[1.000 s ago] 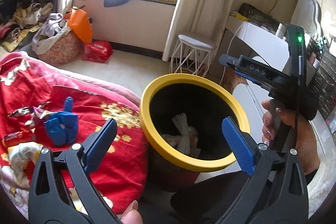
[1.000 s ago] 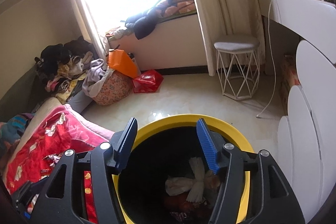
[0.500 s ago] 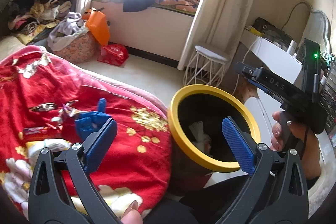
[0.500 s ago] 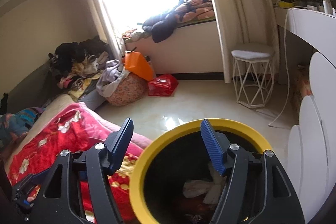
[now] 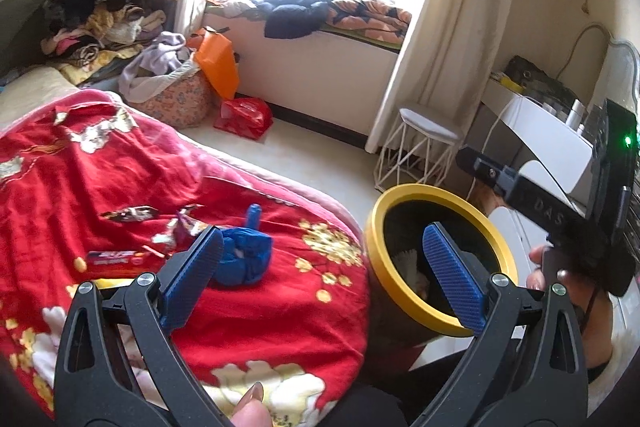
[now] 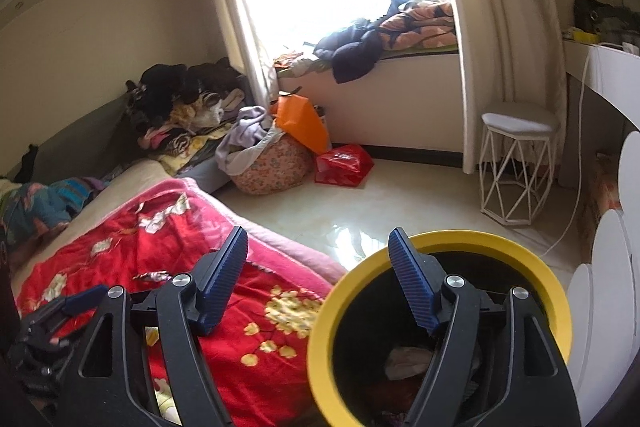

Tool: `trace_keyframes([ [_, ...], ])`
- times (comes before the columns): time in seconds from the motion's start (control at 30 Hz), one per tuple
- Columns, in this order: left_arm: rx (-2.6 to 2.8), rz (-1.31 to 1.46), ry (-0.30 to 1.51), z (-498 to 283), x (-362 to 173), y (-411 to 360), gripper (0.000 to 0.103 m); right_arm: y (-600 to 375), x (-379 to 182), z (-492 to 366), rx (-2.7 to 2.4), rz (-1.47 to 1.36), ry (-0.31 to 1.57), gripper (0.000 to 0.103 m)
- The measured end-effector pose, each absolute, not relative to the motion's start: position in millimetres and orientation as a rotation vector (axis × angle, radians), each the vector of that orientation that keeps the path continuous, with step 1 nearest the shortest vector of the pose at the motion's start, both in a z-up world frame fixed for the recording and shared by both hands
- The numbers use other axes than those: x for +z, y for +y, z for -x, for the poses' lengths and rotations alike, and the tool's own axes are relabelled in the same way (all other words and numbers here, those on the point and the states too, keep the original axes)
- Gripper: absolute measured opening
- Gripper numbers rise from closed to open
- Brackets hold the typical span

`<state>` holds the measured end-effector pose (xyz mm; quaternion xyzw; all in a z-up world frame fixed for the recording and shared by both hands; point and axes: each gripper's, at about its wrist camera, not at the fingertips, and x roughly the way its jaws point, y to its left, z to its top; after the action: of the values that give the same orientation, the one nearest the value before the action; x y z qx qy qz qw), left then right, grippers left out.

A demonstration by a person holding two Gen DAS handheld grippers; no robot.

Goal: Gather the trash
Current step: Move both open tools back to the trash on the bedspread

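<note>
A black bin with a yellow rim (image 5: 434, 193) (image 6: 480, 241) stands beside the bed, with white tissue and other scraps inside. On the red floral blanket (image 5: 120, 187) lie a crumpled blue glove (image 5: 246, 257), shiny wrappers (image 5: 128, 214) and a red-blue packet (image 5: 114, 259). My left gripper (image 5: 320, 273) is open and empty, hovering between the blue glove and the bin. My right gripper (image 6: 316, 281) is empty too, its jaws opening, above the bin's left rim and the blanket's edge. The right tool (image 5: 560, 211) and the hand holding it show at the right of the left wrist view.
A white wire stool (image 6: 516, 167) stands by the curtain. A floral bag (image 6: 268, 167), an orange bag (image 6: 302, 123) and a red bag (image 6: 344, 165) sit on the floor under the window seat. Clothes pile up at the far left. White furniture (image 6: 612, 307) lines the right side.
Both views have swung left: the bin slid toward the right and more of the red blanket with its litter came into view. The right gripper's jaws have spread wider.
</note>
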<state>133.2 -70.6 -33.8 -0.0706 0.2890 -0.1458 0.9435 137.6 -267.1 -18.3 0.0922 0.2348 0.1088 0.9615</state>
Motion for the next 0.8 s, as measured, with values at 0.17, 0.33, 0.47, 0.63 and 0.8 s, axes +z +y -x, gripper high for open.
trace_keyframes([
  [0.17,-0.26,0.159,0.579,-137,-31,-52,0.092,-256,-19,-138,0.246,-0.18,0.478,0.071],
  [0.33,-0.218,0.171,0.568,-141,-30,-32,0.092,-243,-21,-138,0.275,-0.175,0.483,0.071],
  [0.47,-0.187,0.183,0.56,-143,-30,-16,0.092,-234,-26,-140,0.295,-0.167,0.496,0.071],
  [0.63,-0.147,0.203,0.556,-147,-31,5,0.092,-217,-32,-141,0.329,-0.149,0.512,0.071],
  [0.8,-0.1,0.22,0.556,-152,-35,27,0.092,-197,-40,-142,0.364,-0.103,0.523,0.071],
])
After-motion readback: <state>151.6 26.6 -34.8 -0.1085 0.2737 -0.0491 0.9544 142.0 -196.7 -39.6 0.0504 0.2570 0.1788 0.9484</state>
